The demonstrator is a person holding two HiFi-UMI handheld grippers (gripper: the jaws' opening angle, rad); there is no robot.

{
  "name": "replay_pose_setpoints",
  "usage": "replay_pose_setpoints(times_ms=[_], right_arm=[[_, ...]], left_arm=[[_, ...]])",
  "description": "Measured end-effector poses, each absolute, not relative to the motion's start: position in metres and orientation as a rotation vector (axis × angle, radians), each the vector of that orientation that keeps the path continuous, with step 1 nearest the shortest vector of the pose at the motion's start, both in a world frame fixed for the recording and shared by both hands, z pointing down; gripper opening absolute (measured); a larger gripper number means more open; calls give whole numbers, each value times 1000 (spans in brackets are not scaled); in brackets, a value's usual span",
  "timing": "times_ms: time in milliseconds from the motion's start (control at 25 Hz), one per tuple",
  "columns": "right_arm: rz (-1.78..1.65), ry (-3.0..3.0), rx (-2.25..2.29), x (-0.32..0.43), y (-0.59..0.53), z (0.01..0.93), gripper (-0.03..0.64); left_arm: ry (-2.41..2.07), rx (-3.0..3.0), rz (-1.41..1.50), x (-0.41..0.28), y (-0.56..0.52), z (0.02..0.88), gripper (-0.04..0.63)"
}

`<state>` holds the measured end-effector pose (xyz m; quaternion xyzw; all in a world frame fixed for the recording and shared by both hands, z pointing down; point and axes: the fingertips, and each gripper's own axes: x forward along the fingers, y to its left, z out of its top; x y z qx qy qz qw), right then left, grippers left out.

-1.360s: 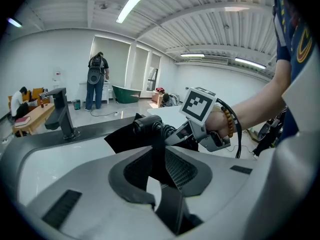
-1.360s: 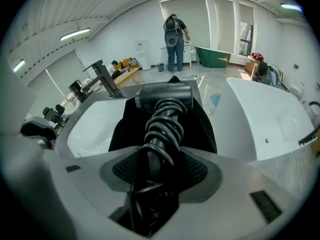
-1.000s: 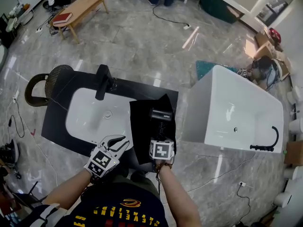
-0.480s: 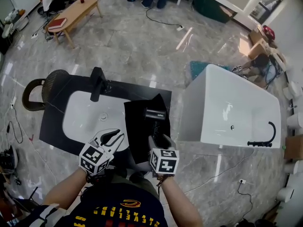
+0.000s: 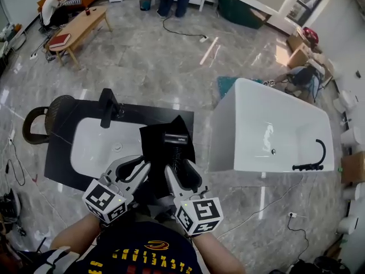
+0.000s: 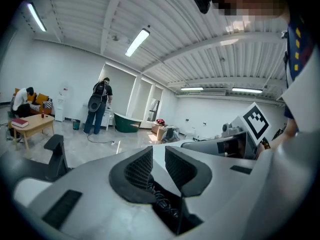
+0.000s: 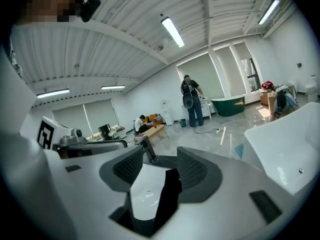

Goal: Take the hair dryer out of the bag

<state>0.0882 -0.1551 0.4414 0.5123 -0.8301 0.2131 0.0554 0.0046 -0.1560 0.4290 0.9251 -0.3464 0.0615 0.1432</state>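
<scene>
Marble flooring ringed the black desk [image 5: 57, 164]. Hair dryer [image 5: 175, 137] lay atop the flattened bag [image 5: 153, 144], apparently already out. Left tool [image 5: 132, 167] and right tool [image 5: 181, 173] hovered empty, jaws parted; little remained.

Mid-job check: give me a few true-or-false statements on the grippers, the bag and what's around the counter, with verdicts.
1. The right gripper holds the hair dryer. False: its fingers are apart and empty, and the dryer lies at the black bag.
2. The bag sits on the dark counter, right of the white basin. True.
3. The faucet is white. False: it is black.
4. A white bathtub stands right of the counter. True.
5. The left gripper grips the bag. False: it is open and holds nothing.
</scene>
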Motion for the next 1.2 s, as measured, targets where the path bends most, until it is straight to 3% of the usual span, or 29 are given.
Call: replay_pose_setpoints(times_ms=[240, 320, 1200], right_arm=[[469, -2657, 1502, 72, -135, 383, 91], [506, -2683, 1493, 70, -131, 384, 8], [372, -2648, 1493, 69, -123, 394, 8]], left_arm=[[-926, 2748, 43, 26, -132, 371, 78], [-886, 2758, 22, 33, -124, 365, 77], [-855, 2721, 55, 44, -116, 379, 77]])
